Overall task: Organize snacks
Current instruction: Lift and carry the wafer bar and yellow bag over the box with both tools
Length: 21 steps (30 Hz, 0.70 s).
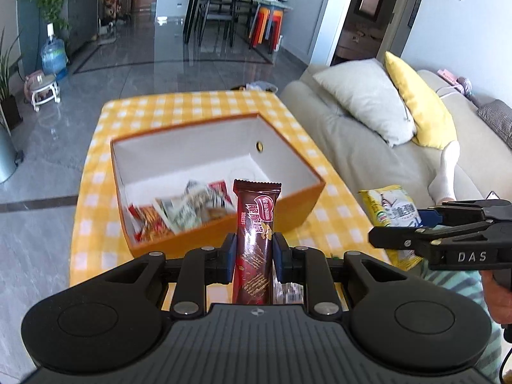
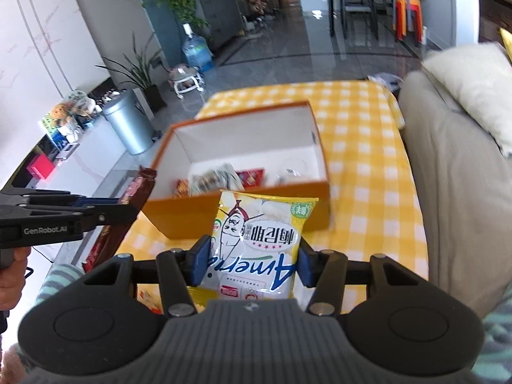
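Note:
An orange box [image 1: 307,201] with a white inside stands open on the yellow checked tablecloth [image 1: 198,102]; several snack packets [image 1: 188,208] lie in its near corner. My left gripper [image 1: 255,251] is shut on a brown chocolate wafer bar [image 1: 256,233], held upright just before the box's near wall. My right gripper [image 2: 253,260] is shut on a yellow and white snack bag [image 2: 256,240], also lifted in front of the box [image 2: 204,206]. Each gripper shows in the other's view: the right gripper [image 1: 425,228] with its bag [image 1: 388,212], the left gripper [image 2: 128,206] with the bar [image 2: 137,188].
A beige sofa [image 1: 368,147] with white [image 1: 361,96] and yellow [image 1: 419,102] cushions runs along the table's right side. A grey bin [image 2: 128,121], a water jug [image 2: 196,52] and plants stand on the floor to the left. A small packet [image 1: 288,292] lies under my left gripper.

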Tool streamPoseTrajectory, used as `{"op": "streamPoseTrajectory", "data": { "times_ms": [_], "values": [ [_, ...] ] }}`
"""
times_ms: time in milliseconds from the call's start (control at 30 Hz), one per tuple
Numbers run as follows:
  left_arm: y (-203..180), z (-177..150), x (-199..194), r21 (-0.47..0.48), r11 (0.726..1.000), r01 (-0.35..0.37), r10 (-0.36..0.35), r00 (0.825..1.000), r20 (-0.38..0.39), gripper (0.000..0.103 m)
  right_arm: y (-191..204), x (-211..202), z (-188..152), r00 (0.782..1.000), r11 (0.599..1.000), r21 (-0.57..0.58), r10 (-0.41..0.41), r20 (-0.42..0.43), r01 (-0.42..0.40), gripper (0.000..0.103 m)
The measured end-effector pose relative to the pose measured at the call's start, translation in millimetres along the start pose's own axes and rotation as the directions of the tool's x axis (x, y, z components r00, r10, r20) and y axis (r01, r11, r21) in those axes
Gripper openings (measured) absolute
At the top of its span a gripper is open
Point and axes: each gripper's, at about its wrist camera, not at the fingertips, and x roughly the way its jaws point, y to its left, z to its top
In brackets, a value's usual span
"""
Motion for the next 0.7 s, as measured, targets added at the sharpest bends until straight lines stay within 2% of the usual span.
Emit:
{"op": "streamPoseTrajectory", "data": {
  "times_ms": [133,400,600,700],
  "values": [
    [1,15,0,0.015,1.0,-0.021,0.021,0.999,0.027,0.025,16,1,18,0.999,0.999,-0.045,0.025,0.024,-0.024,0.052],
    [7,49,17,0.033,0.999,-0.044,0.042,0.998,0.044,0.025,34,23,60,0.998,0.993,-0.113,0.027,0.051,-0.021,0.052],
    [20,71,51,0.048,0.994,-0.101,0.1,0.995,0.011,0.025,31,58,91,0.999,0.989,-0.149,-0.002,0.042,0.008,0.052],
    [26,77,70,0.085,0.985,-0.148,0.149,0.989,-0.01,0.025,29,81,103,0.999,0.985,-0.171,-0.023,0.026,0.027,0.052]
  ]
}}
